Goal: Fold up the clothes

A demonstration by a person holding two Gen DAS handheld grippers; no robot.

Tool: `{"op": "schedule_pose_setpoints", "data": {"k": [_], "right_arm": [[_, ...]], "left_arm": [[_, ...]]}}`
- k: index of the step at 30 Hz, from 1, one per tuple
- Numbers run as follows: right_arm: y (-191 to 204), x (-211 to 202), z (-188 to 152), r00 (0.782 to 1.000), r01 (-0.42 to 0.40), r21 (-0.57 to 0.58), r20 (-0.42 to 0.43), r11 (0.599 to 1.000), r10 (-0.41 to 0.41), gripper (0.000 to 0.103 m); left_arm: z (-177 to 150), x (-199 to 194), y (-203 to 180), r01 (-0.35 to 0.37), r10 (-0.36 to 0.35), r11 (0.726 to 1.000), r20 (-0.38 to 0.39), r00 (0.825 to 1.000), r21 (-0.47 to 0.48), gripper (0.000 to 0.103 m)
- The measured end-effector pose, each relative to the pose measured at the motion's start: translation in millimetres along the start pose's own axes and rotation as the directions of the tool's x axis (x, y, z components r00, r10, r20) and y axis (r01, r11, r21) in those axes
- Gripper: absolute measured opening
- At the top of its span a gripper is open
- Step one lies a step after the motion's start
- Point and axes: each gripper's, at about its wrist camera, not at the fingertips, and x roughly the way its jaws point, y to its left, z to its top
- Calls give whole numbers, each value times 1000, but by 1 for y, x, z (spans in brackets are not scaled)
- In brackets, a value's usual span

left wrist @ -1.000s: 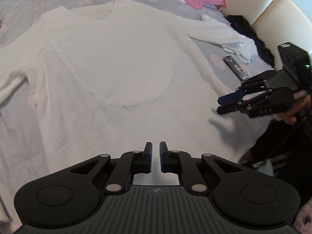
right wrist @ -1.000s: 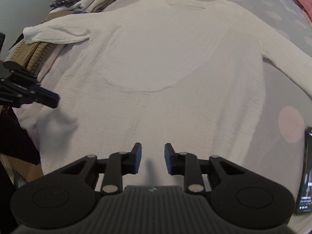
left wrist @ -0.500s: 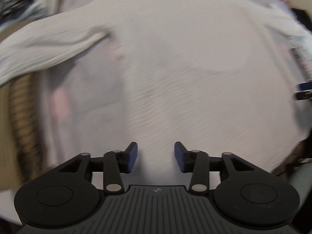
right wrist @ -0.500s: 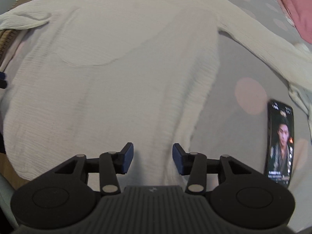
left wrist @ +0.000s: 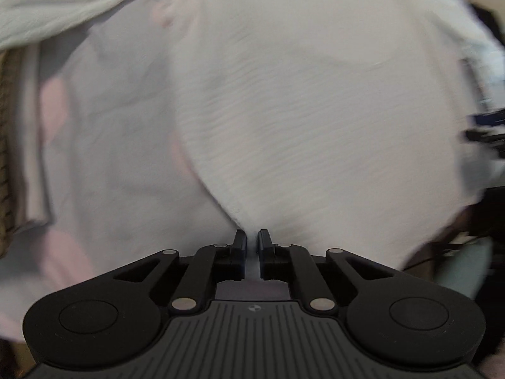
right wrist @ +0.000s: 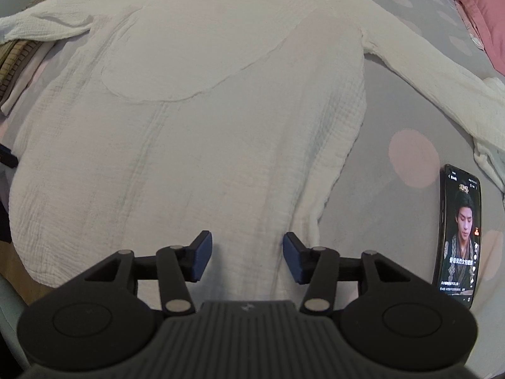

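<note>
A white crinkled long-sleeved shirt (right wrist: 189,142) lies spread flat on the bed, collar far, sleeves out to both sides. In the left wrist view the picture is blurred; the shirt (left wrist: 300,110) narrows to its lower left hem corner right at my left gripper (left wrist: 251,237), whose fingers are shut on that corner with pale cloth showing between them. My right gripper (right wrist: 247,246) stands open just above the shirt's lower hem, close to its right side edge, with nothing held.
A phone (right wrist: 459,240) with a lit screen lies on the grey pink-dotted sheet (right wrist: 394,101) right of the shirt. A pink pillow (right wrist: 483,3) sits far right. Folded clothes (right wrist: 19,60) are stacked at the left, under the shirt's left sleeve.
My left gripper swung left to the shirt's lower left corner, opened, then shut on it. My right gripper moved right along the hem and opened wider.
</note>
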Motion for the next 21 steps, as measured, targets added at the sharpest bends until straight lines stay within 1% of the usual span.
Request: {"op": "schedule_pose_setpoints", "data": {"k": [2, 5, 8, 9, 11, 13, 14, 17, 19, 20, 21], "right_arm": [[2, 3, -2, 1000, 6, -13, -13, 1000, -6, 54], [5, 7, -2, 1000, 15, -39, -22, 999, -16, 54], [11, 8, 0, 1000, 19, -68, -23, 998, -20, 54], [12, 8, 0, 999, 20, -77, -23, 997, -22, 54], [16, 9, 1, 999, 22, -97, -23, 995, -25, 54], [20, 9, 2, 999, 25, -116, -24, 993, -28, 54], [21, 10, 3, 999, 26, -125, -24, 992, -29, 54], [27, 11, 4, 999, 29, -154, -24, 988, -34, 55], [29, 12, 4, 999, 33, -168, -25, 985, -37, 55], [28, 12, 4, 999, 35, -170, -26, 985, -40, 55], [27, 12, 2, 999, 37, -171, -25, 985, -41, 56]], "left_arm": [[6, -12, -7, 108, -109, 994, 43, 993, 16, 4], [20, -28, -20, 220, -224, 974, 96, 970, 52, 4], [41, -36, -34, 292, -302, 952, 135, 944, 90, 4], [48, -37, -39, 300, -313, 948, 144, 939, 104, 4], [63, -37, -52, 299, -316, 946, 156, 936, 127, 4], [76, -32, -62, 281, -301, 950, 159, 940, 135, 4], [81, -27, -67, 267, -286, 954, 157, 945, 134, 4], [86, -2, -84, 202, -217, 972, 130, 967, 121, 4], [87, 16, -91, 169, -181, 979, 103, 978, 116, 5], [86, 24, -94, 155, -165, 981, 91, 982, 113, 9], [87, 29, -95, 141, -150, 984, 84, 985, 105, 16]]}}
